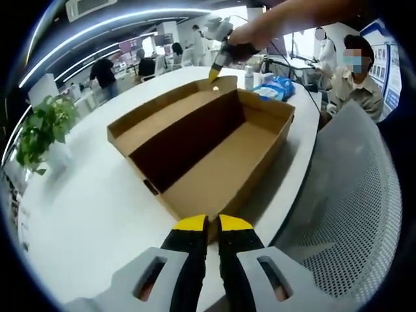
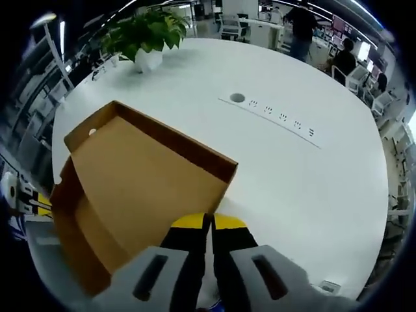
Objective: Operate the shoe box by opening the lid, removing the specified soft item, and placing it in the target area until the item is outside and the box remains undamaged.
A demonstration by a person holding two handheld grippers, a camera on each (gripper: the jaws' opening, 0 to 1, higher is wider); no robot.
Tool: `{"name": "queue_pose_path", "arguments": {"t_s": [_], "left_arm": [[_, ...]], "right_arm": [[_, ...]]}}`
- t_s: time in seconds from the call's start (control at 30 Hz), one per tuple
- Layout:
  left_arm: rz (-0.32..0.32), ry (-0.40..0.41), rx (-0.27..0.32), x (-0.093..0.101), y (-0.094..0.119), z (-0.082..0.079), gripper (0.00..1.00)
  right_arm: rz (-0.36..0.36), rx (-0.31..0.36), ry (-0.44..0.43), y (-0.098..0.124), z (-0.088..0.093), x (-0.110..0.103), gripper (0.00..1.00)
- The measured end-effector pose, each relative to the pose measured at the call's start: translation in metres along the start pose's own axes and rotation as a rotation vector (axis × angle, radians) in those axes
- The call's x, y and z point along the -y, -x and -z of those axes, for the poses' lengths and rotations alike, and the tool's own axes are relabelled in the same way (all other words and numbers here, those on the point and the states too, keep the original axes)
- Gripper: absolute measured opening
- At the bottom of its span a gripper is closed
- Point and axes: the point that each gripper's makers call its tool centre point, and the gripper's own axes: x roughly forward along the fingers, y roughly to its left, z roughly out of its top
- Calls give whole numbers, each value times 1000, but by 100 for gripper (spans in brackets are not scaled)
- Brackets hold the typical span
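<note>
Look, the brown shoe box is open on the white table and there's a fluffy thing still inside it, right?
Not quite. The shoe box is open on the white table, but the left gripper view shows its inside bare: just plain cardboard floor and walls, nothing fluffy in it.

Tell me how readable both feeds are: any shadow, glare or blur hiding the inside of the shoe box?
Left gripper view: sharp; the shoe box floor is evenly lit, its far inner wall in dark shadow, and fisheye bends the table edge. Right gripper view: box interior clear and shadow-free, soft ceiling glare on the white table, the plant slightly soft near the rim.
</note>
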Motion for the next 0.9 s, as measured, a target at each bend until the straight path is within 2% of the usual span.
{"name": "queue_pose_path", "arguments": {"t_s": [0.3,0.57,0.8,0.9], "left_arm": [[-1,7,-4,0,0,-1,2],[-2,15,-3,0,0,-1,2],[-4,19,-6,1,0,0,2],[-4,22,-8,1,0,-1,2]], "right_arm": [[4,121,43,23,-11,-7,0],[9,196,81,37,-4,-9,0],[22,259,139,46,-9,-15,0],[20,308,158,53,-15,-18,0]]}}
